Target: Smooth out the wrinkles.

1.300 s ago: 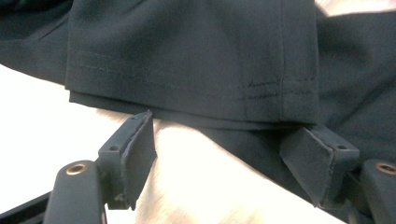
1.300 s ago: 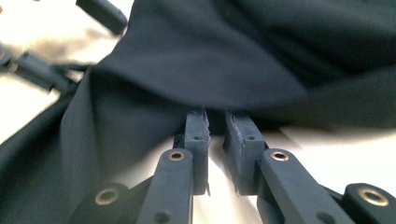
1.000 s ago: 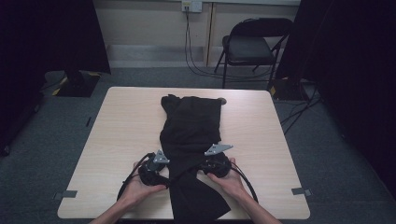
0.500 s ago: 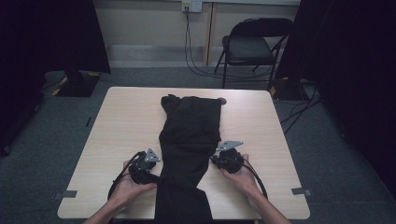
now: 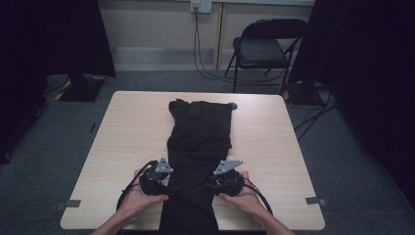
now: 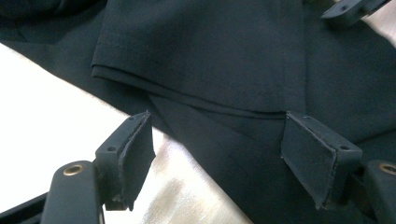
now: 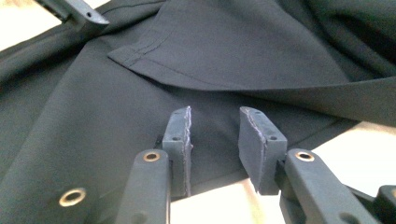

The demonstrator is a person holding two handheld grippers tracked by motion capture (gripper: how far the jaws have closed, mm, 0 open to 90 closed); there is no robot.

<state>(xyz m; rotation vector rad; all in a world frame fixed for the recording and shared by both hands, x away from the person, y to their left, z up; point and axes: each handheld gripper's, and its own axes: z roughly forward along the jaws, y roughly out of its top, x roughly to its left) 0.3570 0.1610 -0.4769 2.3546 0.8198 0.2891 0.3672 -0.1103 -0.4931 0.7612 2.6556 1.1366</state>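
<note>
A black garment (image 5: 200,132) lies lengthwise down the middle of the light wooden table (image 5: 122,142), and its near end hangs over the front edge. My left gripper (image 5: 169,188) sits at the cloth's left edge. Its jaws stand wide open over a folded hem (image 6: 196,60) with nothing pressed between them (image 6: 217,121). My right gripper (image 5: 210,185) sits at the cloth's right edge. Its jaws have just been opening and now stand a little apart above the fabric (image 7: 215,112), with no cloth pinched. A jaw of the left gripper (image 7: 74,11) shows far off in the right gripper view.
A folding chair (image 5: 266,49) stands beyond the table's far right corner, with cables on the floor beside it. A small dark round thing (image 5: 234,105) lies at the garment's far right corner. Bare tabletop lies on either side of the cloth.
The hands first spread apart, straightening the cloth's near part. The right gripper has since come back in to the cloth's right edge with its jaws parted. The left gripper moved slightly inward.
</note>
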